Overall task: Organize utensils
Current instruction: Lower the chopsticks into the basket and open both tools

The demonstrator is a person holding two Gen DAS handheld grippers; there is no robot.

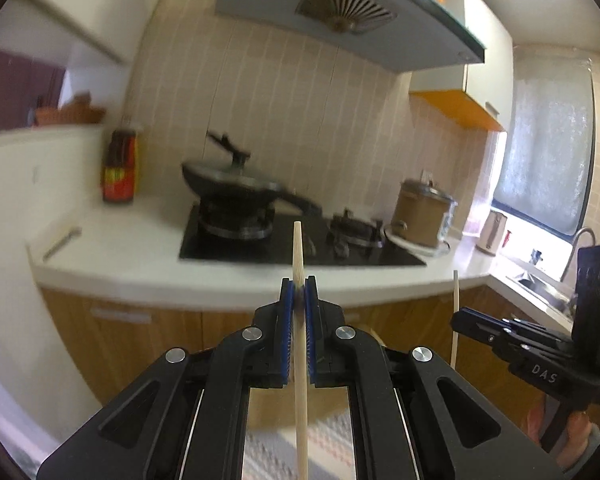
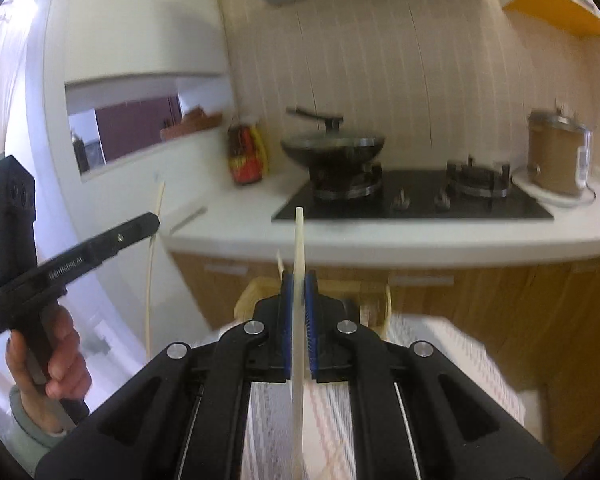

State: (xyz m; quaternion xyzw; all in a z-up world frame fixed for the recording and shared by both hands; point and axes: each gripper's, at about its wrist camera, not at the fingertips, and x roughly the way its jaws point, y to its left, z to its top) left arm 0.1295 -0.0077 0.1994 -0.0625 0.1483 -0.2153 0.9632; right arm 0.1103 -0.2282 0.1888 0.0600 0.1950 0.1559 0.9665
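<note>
My left gripper (image 1: 299, 282) is shut on a wooden chopstick (image 1: 298, 248) that stands upright between its blue pads. My right gripper (image 2: 299, 278) is shut on a paler chopstick (image 2: 299, 236), also upright. Each view shows the other tool from the side: the right gripper (image 1: 456, 317) with its thin stick (image 1: 455, 292), and the left gripper (image 2: 155, 221) with its stick (image 2: 151, 272), held by a hand (image 2: 56, 356). Behind the right gripper's fingers, a pale wooden holder (image 2: 247, 300) shows partly, with another stick tip (image 2: 279, 262) above it.
Ahead lies a white counter (image 1: 132, 252) with a black hob (image 2: 412, 204), a lidded wok (image 2: 332, 148), a sauce bottle (image 1: 119, 168), a brown cooker (image 2: 556, 160) and a loose stick (image 1: 62, 242). Wooden cabinet doors (image 2: 500, 304) run below; a sink (image 1: 540, 284) sits right.
</note>
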